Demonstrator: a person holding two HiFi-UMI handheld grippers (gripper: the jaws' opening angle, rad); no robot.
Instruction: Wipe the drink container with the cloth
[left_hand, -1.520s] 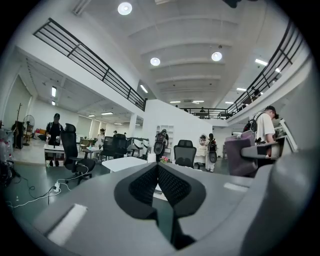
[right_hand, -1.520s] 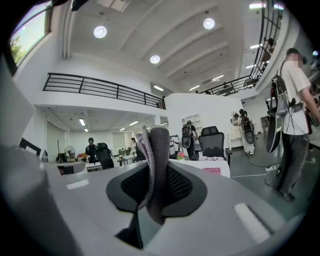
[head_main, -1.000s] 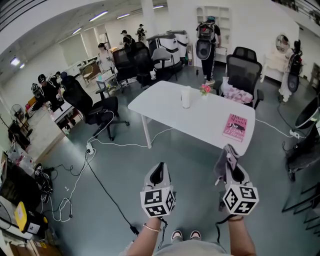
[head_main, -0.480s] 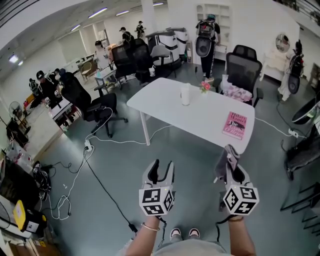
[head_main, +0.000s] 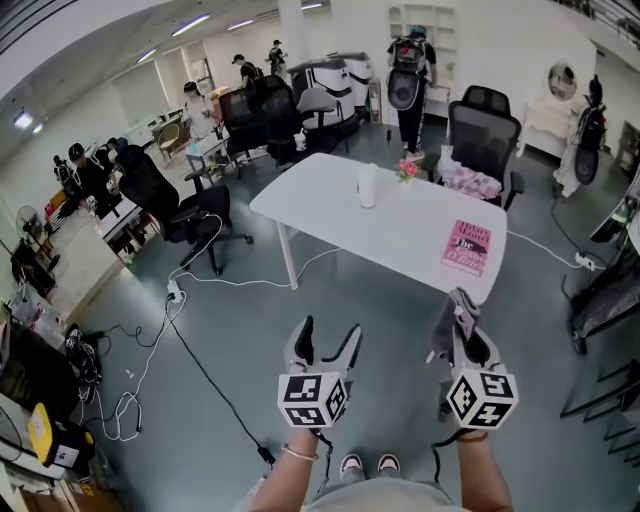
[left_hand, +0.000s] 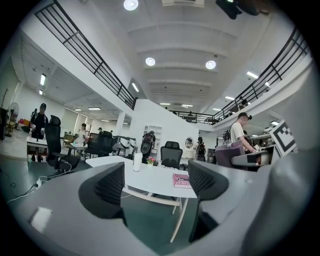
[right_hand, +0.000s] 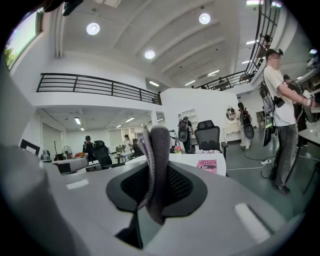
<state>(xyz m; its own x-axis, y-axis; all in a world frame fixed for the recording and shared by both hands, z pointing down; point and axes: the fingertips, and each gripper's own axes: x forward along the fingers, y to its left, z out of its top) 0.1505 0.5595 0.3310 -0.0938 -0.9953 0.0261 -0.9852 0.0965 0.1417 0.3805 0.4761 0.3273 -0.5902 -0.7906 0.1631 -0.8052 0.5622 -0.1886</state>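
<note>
The left gripper (head_main: 329, 332) has just been opening its jaws, which now stand spread with nothing between them. The right gripper (head_main: 463, 322) pinches the grey cloth (right_hand: 158, 150) between its jaws. The drink container (head_main: 368, 186) stands upright on the white table (head_main: 400, 235), well apart from both grippers.

Open-plan office: swivel chairs (head_main: 485, 135), white table (head_main: 330, 205), mezzanine railing (left_hand: 90, 55).
</note>
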